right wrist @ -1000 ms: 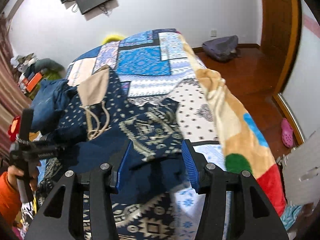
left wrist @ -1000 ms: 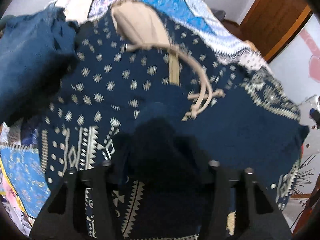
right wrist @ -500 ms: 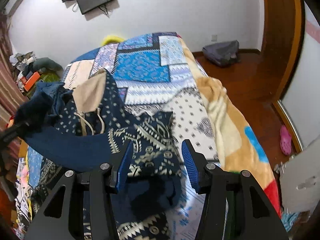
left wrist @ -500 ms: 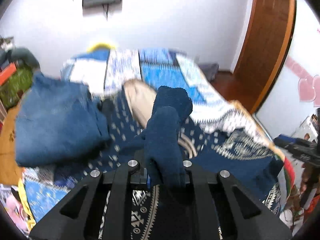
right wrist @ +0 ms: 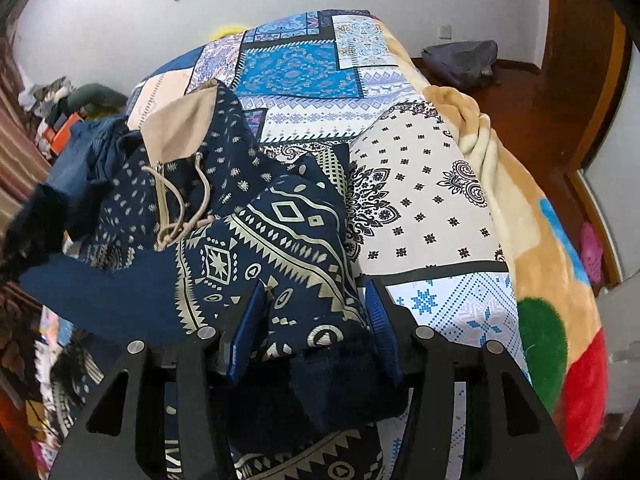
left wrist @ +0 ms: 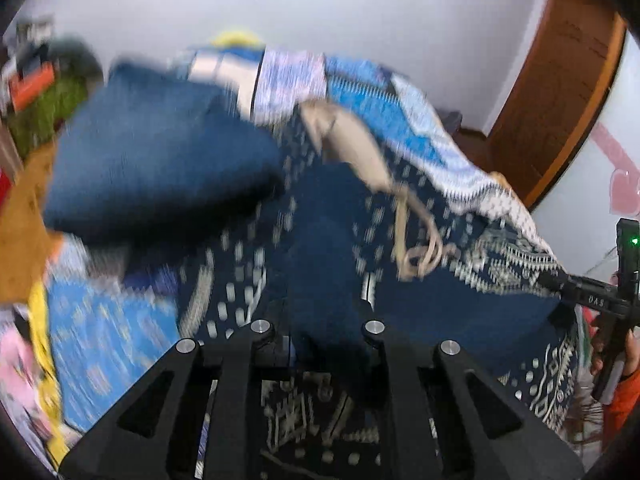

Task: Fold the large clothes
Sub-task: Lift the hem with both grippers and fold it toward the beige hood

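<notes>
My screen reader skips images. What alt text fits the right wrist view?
The right gripper straddles a bunched cuff of a navy patterned hoodie lying on a patchwork bedspread. Its beige hood points toward the far wall.

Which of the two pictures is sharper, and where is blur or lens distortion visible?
Right wrist view: sharp; the patterned hoodie and the bedspread show crisp prints, though the fisheye bends the bed outward. Left wrist view: strong motion blur smears the folded jeans and the hoodie's dots; only the left gripper looks sharp.
</notes>
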Tool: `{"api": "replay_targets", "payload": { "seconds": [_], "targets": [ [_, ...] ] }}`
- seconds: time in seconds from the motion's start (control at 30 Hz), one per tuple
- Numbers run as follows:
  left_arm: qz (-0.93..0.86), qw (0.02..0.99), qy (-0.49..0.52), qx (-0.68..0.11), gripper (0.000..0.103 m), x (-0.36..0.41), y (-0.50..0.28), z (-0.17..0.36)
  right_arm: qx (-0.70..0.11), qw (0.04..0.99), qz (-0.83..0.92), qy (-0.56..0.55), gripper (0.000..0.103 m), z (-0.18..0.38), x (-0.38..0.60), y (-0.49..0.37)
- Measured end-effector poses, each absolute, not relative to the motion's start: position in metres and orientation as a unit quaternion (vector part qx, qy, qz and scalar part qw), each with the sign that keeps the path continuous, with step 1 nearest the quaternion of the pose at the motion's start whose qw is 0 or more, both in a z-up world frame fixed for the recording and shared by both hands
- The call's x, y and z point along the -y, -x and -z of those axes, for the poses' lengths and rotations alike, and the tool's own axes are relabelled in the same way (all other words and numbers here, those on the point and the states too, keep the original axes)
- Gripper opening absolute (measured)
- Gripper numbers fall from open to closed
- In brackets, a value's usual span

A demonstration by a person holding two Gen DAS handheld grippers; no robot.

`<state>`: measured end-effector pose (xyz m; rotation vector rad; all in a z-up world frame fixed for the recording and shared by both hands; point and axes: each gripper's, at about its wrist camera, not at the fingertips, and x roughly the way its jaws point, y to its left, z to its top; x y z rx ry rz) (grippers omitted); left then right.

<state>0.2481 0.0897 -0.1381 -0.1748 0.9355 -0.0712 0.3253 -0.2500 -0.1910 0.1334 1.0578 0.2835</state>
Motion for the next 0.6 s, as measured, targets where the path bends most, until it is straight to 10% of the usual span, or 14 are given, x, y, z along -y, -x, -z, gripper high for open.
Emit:
{"api": "replay_targets", "payload": {
  "seconds": [0.6],
  "targets": [
    [-0.059,0.852,0.045,-0.518,0.062,-0.136,-0.181,0.215,-0.505,0.855,-0.111,-0.045,0.054,0.192,0.243,-0.324]
  ]
}}
